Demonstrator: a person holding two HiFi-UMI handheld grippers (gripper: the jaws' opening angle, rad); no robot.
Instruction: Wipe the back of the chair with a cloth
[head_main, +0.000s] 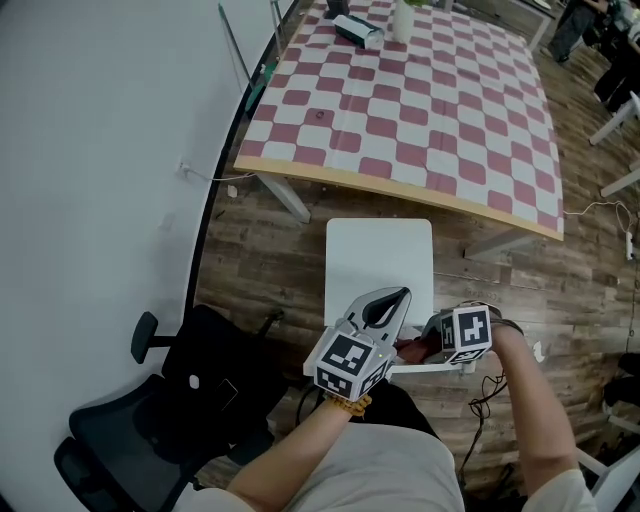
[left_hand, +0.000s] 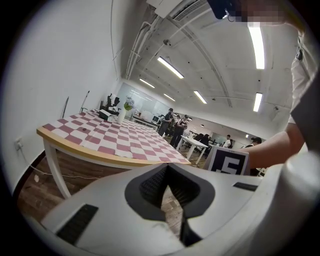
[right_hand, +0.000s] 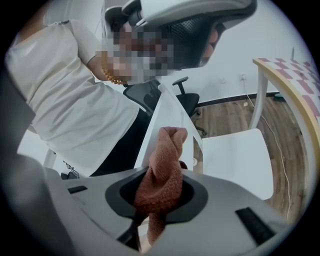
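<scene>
A white chair (head_main: 380, 255) stands before me with its seat toward the table; its back's top edge (head_main: 424, 366) is just under my hands. My right gripper (head_main: 427, 340) is shut on a rust-red cloth (head_main: 411, 351) held against the top of that back. In the right gripper view the cloth (right_hand: 165, 160) bunches up out of the gripper (right_hand: 159, 196), next to the thin white backrest (right_hand: 167, 112) and seat (right_hand: 240, 160). My left gripper (head_main: 400, 295) hovers over the seat's rear, shut with nothing in it; its view shows the gripper (left_hand: 170, 187) pointing at the table.
A table with a red-and-white checked cloth (head_main: 420, 100) stands just beyond the chair, with a white bottle (head_main: 403, 20) at its far end. A black office chair (head_main: 180, 410) sits at my left by the white wall (head_main: 90, 150). Cables (head_main: 225, 180) trail on the wooden floor. People (left_hand: 175, 127) stand far off.
</scene>
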